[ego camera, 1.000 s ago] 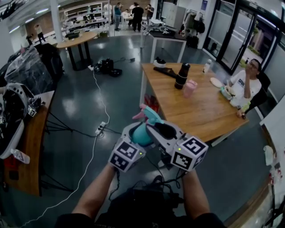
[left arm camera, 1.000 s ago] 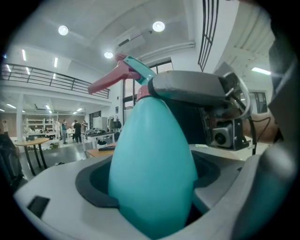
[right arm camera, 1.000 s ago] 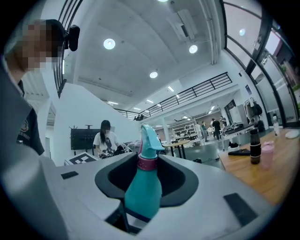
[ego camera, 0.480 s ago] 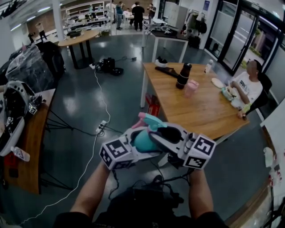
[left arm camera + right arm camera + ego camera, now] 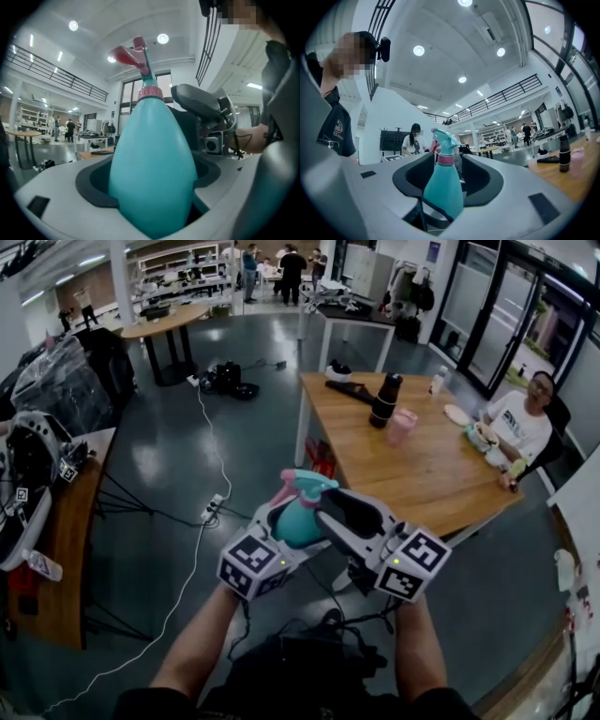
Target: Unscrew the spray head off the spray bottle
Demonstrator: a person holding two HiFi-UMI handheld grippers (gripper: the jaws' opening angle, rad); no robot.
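Grey hall floor (image 5: pixel 159 465), 1 white cable (image 5: pixel 201 442) crossing it at left. Your left gripper (image 5: pixel 152 183): jaws clamped on the body of the teal spray bottle (image 5: pixel 298 519), held mid-air, spray head (image 5: pixel 305 486) on. Your right gripper (image 5: pixel 447 187): jaws spread either side of the bottle. Right: wooden table (image 5: pixel 422 474) carrying 1 black flask (image 5: pixel 382 399), 1 pink cup (image 5: pixel 400 426).

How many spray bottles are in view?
1. Teal spray bottle mid-air, clamped in the left hand-held gripper, between the right hand-held gripper's open jaws. More may be hidden.
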